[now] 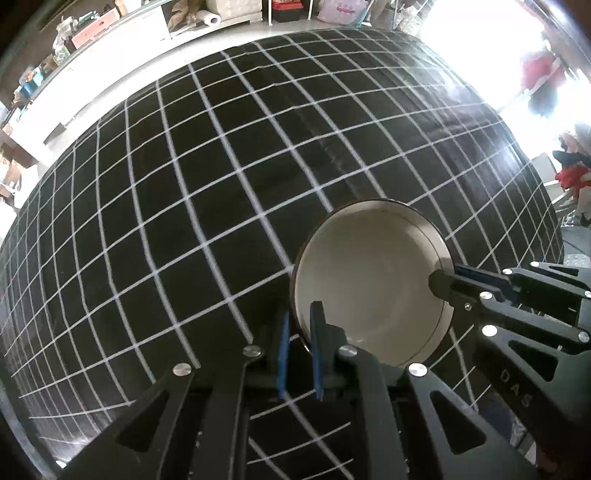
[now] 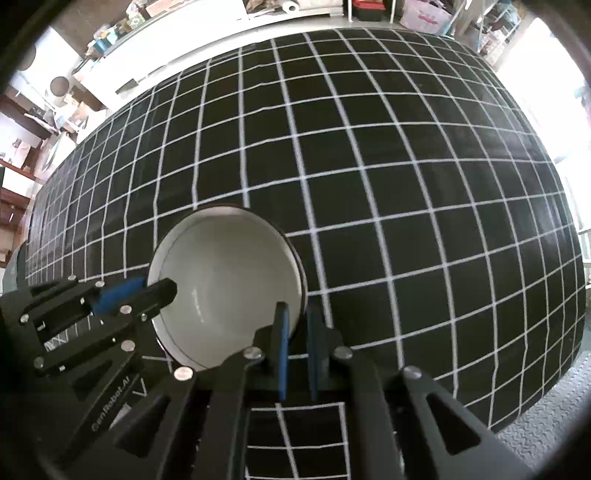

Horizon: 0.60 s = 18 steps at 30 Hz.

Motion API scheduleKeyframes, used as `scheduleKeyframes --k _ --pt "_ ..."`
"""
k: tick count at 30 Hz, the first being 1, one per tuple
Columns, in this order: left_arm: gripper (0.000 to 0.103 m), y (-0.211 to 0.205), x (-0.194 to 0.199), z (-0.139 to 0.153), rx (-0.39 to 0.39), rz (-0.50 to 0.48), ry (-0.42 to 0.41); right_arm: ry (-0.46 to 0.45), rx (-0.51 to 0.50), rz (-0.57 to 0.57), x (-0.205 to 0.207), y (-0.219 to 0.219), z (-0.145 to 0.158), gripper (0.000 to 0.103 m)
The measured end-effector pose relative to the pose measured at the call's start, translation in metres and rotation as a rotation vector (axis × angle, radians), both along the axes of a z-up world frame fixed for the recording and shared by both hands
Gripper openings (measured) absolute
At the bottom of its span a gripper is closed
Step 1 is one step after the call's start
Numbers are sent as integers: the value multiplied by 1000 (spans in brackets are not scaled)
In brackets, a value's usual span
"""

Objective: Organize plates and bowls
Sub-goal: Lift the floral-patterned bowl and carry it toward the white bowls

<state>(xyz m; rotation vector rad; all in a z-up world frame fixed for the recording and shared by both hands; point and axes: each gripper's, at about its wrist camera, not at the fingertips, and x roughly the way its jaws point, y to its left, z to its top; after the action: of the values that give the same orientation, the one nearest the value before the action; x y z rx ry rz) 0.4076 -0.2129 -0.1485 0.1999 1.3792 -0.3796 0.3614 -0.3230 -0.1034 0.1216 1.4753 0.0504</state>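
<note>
A: Which object do we examine first?

B: The bowl [image 1: 373, 284], white inside with a dark rim and outer wall. We see it near the near edge of the tabletop [image 1: 184, 184], which is covered by a black cloth ruled with a white grid (whether the bowl rests on the cloth or is lifted just above it, we cannot tell).

A: How do the grippers meet it?

B: The left gripper [image 1: 301, 317] straddles the bowl's left rim: one blue-padded finger lies inside the bowl, the other outside, and the jaws are clamped on the wall. The right gripper [image 2: 295, 317] does the same on the opposite rim, seen from its own camera with the bowl [image 2: 229, 284] to its left. Each gripper also appears in the other's view, reaching in over the rim.

A: And farther out?

B: Beyond the tabletop's far edge we note shelves crowded with boxes, and a paper roll [image 1: 208, 18].
</note>
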Motion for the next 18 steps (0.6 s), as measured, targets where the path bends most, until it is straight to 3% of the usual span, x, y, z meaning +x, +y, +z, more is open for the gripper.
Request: scheduleKeyframes --k 6,18 --pt "9 34 -13 1 58 -1 14 13 32 69 -8 27 -2 12" --pt "9 121 -38 2 95 67 36 37 64 186 -22 93 -4 13"
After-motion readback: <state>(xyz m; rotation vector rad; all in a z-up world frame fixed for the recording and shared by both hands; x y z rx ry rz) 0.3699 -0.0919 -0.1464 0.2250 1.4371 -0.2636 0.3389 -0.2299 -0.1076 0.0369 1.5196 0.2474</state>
